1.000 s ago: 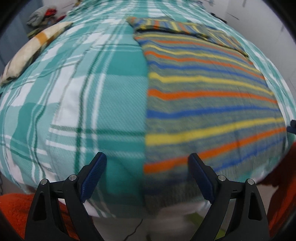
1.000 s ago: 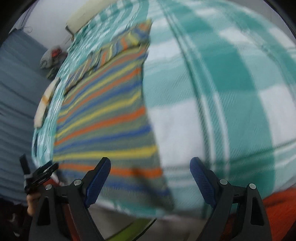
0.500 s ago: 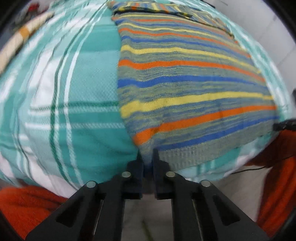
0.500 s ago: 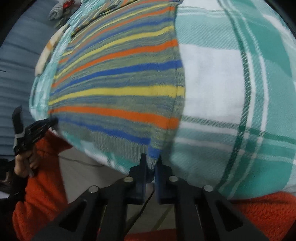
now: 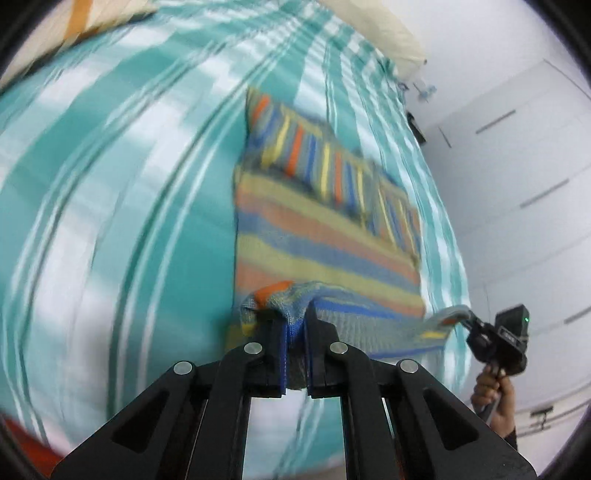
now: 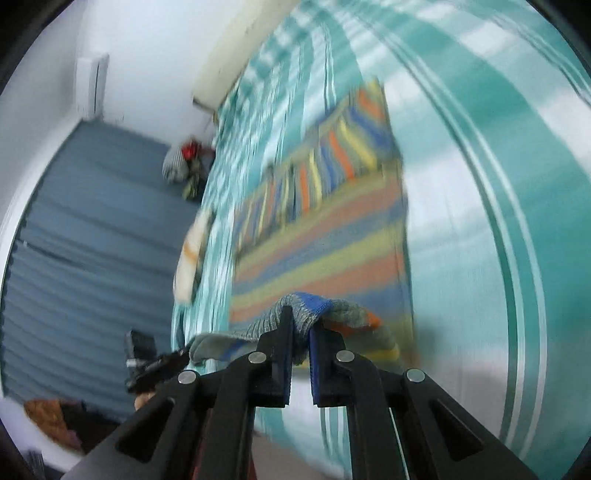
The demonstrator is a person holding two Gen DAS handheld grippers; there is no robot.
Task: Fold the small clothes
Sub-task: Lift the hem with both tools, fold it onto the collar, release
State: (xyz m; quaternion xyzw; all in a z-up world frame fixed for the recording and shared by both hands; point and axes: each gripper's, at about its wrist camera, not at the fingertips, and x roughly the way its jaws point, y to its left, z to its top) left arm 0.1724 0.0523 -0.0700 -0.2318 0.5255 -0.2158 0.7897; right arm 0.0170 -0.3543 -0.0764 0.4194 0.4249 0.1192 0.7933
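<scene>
A striped knit sweater [image 5: 325, 236] in blue, orange, yellow and grey lies on a teal plaid bedspread [image 5: 122, 206]. Its sleeves are folded across the far end. My left gripper [image 5: 295, 321] is shut on the near left hem corner, lifted off the bed. My right gripper [image 6: 301, 325] is shut on the near right hem corner, also raised. The same sweater [image 6: 325, 240] shows in the right wrist view, its near hem hanging between the two grippers. The right gripper [image 5: 469, 320] appears at the far right of the left wrist view, and the left gripper [image 6: 183, 356] at the lower left of the right wrist view.
A cream pillow [image 5: 373, 29] lies at the head of the bed, and another patterned pillow [image 6: 190, 254] near its left edge. A pile of clothes [image 6: 184, 162] sits by the blue curtain [image 6: 85, 236]. White cupboard doors [image 5: 517, 155] stand to the right.
Both grippers went from open over the near hem to shut on its corners. They have since lifted the hem and carried it up and toward the far end of the sweater.
</scene>
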